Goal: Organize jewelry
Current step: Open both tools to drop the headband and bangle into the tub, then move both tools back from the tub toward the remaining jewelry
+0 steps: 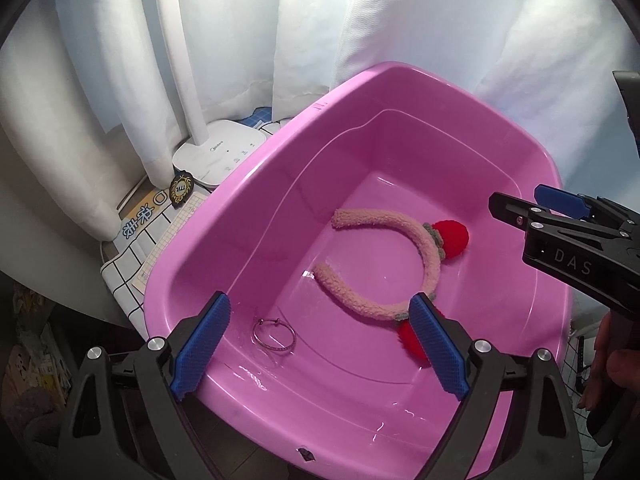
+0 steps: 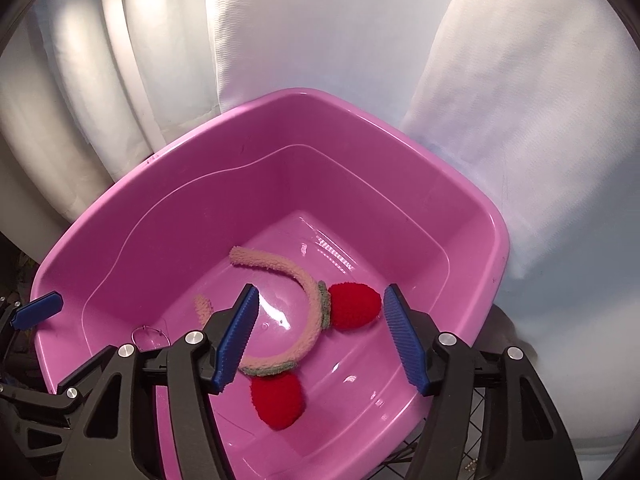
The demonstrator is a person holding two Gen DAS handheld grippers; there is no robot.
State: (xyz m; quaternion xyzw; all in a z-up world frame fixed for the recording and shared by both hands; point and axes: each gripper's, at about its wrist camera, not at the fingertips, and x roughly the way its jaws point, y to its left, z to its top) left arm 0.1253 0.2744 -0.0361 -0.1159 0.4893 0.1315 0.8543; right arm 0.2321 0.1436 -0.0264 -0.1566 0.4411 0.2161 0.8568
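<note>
The right gripper reads "DAS", rest cut off, and the white lamp base says Midea. Both it and the left gripper hang wide apart, empty, over the pink tub; the thin bracelet is hard to make out.

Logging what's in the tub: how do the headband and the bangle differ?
The headband is thick, fuzzy pink with red pompoms, an open arc; the bangle is a thin, bare metal ring. The headband spans mid-floor; the smaller bangle lies near a wall. Both lie flat in the pink tub, ungripped.

Basin pink. Headband pale pink fleece, grey trim, red pompoms. Bangle silver. Tool pads blue, ribbed; bodies black. Cloth white with black grid. Curtain white.
</note>
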